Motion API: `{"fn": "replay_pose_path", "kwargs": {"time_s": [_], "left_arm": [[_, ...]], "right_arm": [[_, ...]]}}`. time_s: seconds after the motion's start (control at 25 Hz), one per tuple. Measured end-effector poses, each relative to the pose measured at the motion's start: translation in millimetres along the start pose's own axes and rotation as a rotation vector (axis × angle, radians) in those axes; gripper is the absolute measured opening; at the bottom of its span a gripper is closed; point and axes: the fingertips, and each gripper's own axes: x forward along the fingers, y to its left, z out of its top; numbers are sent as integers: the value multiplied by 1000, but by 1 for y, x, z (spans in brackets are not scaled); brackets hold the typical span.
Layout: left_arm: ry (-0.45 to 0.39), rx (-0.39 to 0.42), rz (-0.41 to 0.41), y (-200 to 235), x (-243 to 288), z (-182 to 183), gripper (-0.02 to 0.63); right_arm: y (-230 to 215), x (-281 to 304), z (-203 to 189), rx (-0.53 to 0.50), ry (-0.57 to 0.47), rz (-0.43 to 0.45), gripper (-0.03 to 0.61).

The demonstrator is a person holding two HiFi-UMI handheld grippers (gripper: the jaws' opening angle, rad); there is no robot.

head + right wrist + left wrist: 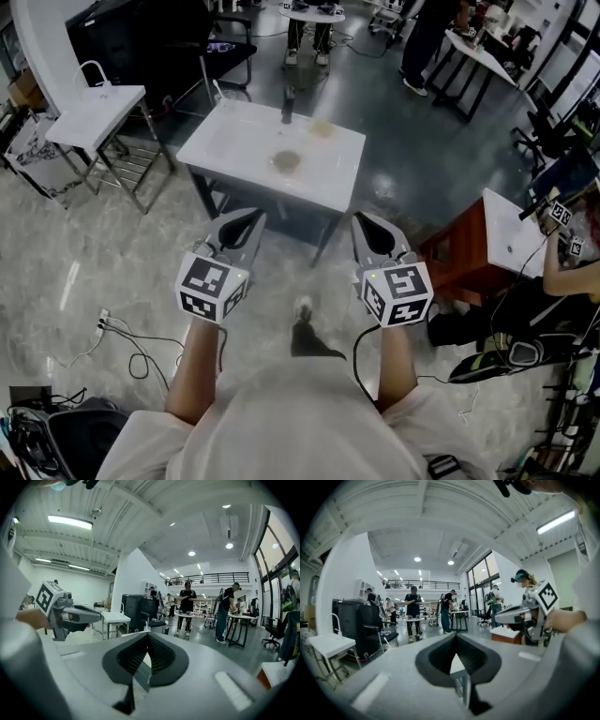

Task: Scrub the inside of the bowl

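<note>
1. Head view: my left claw and my right claw are both closed, holding nothing.
2. The bowl stands on the white table, far beyond both claws.

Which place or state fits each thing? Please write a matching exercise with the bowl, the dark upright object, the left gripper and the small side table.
Things:
1. bowl
2. dark upright object
3. left gripper
4. small side table

Places or states:
A. jaws shut, nothing held
B. far edge of the white table
C. left of the white table
D. middle of the white table

Pairs: 1-D, 2-B, 3-A, 4-C
</note>
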Motion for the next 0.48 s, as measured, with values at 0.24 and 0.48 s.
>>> {"fn": "replay_pose_path", "kwargs": {"time_s": [0.24,0.48], "left_arm": [[23,-4,29,44,90,10,3],[54,-12,42,73,169,21,3]], "right_arm": [[-66,77,4,-2,19,30,6],[-133,137,17,10,20,39,6]]}}
